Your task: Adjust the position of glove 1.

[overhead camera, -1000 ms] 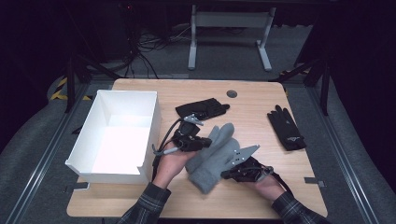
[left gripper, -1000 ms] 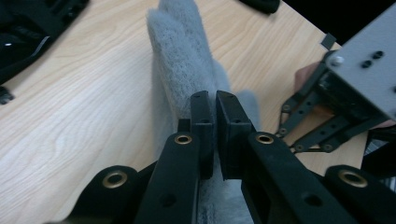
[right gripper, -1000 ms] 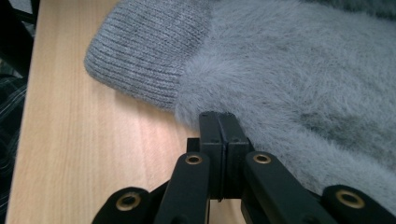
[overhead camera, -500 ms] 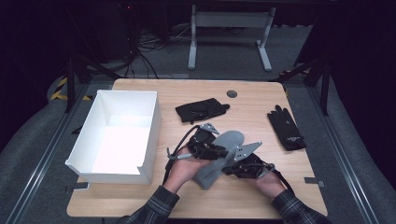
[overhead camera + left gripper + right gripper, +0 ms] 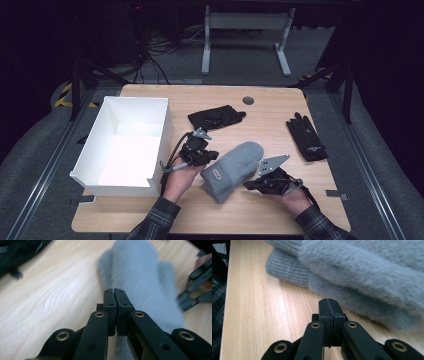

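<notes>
The grey mitten (image 5: pixel 232 170) lies flat on the table (image 5: pixel 270 130) between my hands, its small label (image 5: pixel 216 172) too tiny to read; a second ago it hung lifted. My left gripper (image 5: pixel 206 156) has just closed empty beside it; my right gripper (image 5: pixel 248 185) stays pressed together, empty.

The high view is lit from above: the bench (image 5: pixel 280 125) is evenly bright, while the floor and background around it sink into near black. The white box (image 5: pixel 125 145) glares, its inner floor washed out to plain white. Shadows under things are short and soft. The left gripper view is smeared by motion blur: the grey mitten (image 5: pixel 140 272) and the wood grain lose detail, though the tool's black jaws stay crisp. The right gripper view is sharper, the mitten's fluff clear nearby and softening towards the right edge.
</notes>
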### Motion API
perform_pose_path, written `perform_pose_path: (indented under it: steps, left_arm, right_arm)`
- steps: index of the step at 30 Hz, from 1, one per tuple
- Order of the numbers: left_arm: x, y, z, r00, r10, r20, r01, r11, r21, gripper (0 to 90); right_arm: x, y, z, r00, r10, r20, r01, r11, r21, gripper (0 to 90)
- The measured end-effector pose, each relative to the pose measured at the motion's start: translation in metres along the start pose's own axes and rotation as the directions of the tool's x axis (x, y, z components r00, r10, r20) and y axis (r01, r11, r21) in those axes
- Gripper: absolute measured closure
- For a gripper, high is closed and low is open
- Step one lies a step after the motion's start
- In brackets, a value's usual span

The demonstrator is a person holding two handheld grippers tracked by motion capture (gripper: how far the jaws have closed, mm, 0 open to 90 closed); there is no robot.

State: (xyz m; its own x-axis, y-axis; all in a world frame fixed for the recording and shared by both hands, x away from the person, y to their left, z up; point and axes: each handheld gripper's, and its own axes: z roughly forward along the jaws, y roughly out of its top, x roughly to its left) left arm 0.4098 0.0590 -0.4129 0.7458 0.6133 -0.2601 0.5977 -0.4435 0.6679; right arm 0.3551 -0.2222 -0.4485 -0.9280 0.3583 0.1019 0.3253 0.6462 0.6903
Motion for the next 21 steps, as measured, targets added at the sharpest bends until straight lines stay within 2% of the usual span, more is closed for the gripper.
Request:
perform_pose_path:
  steps: [2,5,10,15,17,21]
  left_arm:
    - [0.006,-0.007,0.003,0.9995,-0.031,0.006,0.031,0.9994,0.017,88.4]
    - [0.007,-0.014,0.005,0.9990,-0.043,0.011,0.042,0.9984,0.038,88.4]
    - [0.005,-0.019,0.006,0.9986,-0.047,0.022,0.046,0.9974,0.056,88.4]
    - [0.004,-0.019,0.005,0.9977,-0.051,0.045,0.048,0.9971,0.059,90.0]
    - [0.002,-0.019,0.004,0.9979,-0.044,0.047,0.041,0.9974,0.060,90.0]
    - [-0.005,-0.020,0.000,0.9953,-0.039,0.089,0.034,0.9980,0.052,90.0]
  right_arm:
    - [0.000,0.002,0.000,0.9998,0.012,-0.013,-0.012,1.000,-0.019,90.0]
    - [0.007,0.008,0.005,0.9994,-0.009,-0.033,0.008,0.999,-0.034,90.0]
    - [0.022,0.022,0.020,0.9963,-0.053,-0.068,0.051,0.998,-0.030,90.0]
    - [0.026,0.029,0.028,0.9959,-0.062,-0.066,0.060,0.998,-0.036,90.0]
    - [0.026,0.031,0.026,0.9960,-0.068,-0.058,0.066,0.997,-0.046,90.0]
    - [0.024,0.032,0.017,0.9964,-0.068,-0.050,0.064,0.995,-0.077,90.0]
